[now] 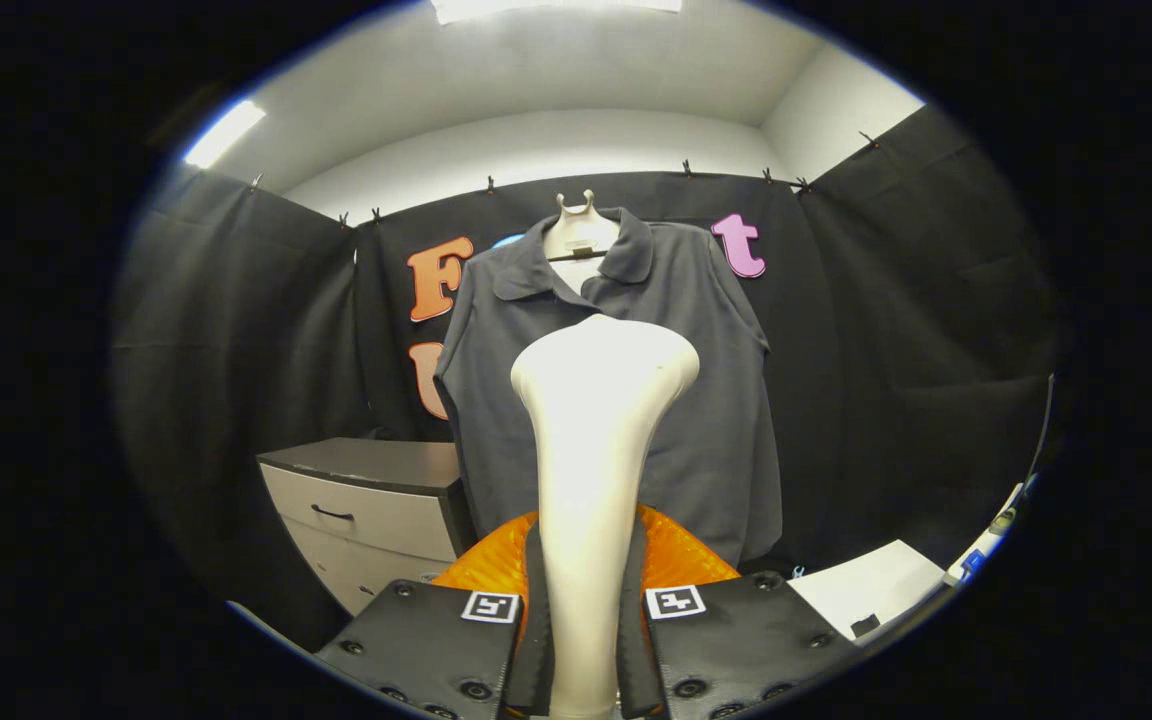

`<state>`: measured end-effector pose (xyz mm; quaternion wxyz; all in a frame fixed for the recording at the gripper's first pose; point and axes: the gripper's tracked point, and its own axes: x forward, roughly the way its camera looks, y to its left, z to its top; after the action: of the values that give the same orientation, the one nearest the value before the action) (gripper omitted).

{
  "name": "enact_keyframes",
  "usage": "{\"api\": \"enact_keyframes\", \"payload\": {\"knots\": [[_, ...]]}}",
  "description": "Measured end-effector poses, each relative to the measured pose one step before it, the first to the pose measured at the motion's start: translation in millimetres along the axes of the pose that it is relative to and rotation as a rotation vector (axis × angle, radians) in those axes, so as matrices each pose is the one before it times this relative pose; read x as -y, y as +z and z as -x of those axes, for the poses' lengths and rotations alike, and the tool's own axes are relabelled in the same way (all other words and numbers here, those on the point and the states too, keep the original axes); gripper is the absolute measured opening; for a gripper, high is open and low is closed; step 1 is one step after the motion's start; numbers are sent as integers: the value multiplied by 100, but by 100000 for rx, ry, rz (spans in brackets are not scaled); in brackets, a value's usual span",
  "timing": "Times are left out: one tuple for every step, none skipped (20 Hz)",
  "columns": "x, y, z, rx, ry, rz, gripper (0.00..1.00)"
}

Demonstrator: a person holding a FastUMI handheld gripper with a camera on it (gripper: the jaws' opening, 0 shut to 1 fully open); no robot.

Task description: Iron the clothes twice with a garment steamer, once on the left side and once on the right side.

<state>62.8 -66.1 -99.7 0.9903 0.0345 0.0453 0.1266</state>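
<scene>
At the bottom centre of the frame the gripper (584,640) has its two black fingers (436,650) pressed against either side of the white garment steamer (596,450), pinching its handle so that the body rises upright between them and widens into a rounded head at mid-frame. Beyond that head, in the upper centre, a dark grey polo shirt (696,400) hangs on a pale mannequin neck (576,235) against the black cloth wall; the steamer head overlaps the shirt's chest in the picture, but whether it touches the fabric cannot be told. An orange base (681,555) shows low behind the fingers, and a grey drawer unit (376,500) stands at lower left. The step in hand looks like the approach — steamer grasped and raised, no pass visibly begun. The next move likely calls for carrying the head to one side of the shirt front, bringing it close to the cloth and drawing it along that side — then repeating on the other side.
</scene>
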Motion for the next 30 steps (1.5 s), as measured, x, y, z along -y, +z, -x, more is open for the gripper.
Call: {"api": "enact_keyframes", "payload": {"knots": [[-403, 605, 502, 1372, 473, -335, 32], [-308, 519, 387, 1251, -10, -346, 32], [-44, 467, 336, 1074, -523, 17, 32], [-108, 390, 357, 1166, -113, -194, 32], [-295, 445, 345, 1179, 469, -557, 32], [-320, 341, 179, 677, 564, -286, 32], [-185, 398, 213, 672, 499, 317, 32], [-154, 346, 87, 628, 438, 662, 32], [-259, 339, 163, 559, 590, 599, 32], [-240, 323, 239, 595, 488, 350, 32], [-189, 456, 261, 688, 537, 133, 32], [-170, 376, 164, 789, 485, 119, 32], [-246, 338, 96, 773, 525, 71, 32], [-179, 310, 75, 711, 378, 158, 32], [-189, 299, 97, 562, 381, 163, 32], [-163, 203, 34, 520, 444, 136, 32], [-159, 275, -8, 381, 478, 45, 32], [-272, 104, 15, 178, 376, 125, 32], [-587, -417, 115, 80, 389, 163, 32], [-167, 0, 54, 204, 477, 176, 32], [-169, 191, 122, 196, 462, 239, 32], [-296, 145, 76, 232, 427, 348, 32], [-162, 132, -128, 264, 307, 291, 32], [-93, 108, 33, 153, 217, 129, 32], [-87, 46, -17, 265, 90, 114, 32], [-28, -3, -11, 79, 38, 171, 32], [-45, 33, 135, -6, -112, 5, 32], [-31, 3, 121, -21, -78, -175, 32], [-44, -37, 50, 76, -4, -282, 32], [-10, 20, -13, 42, -67, -330, 32]]}}
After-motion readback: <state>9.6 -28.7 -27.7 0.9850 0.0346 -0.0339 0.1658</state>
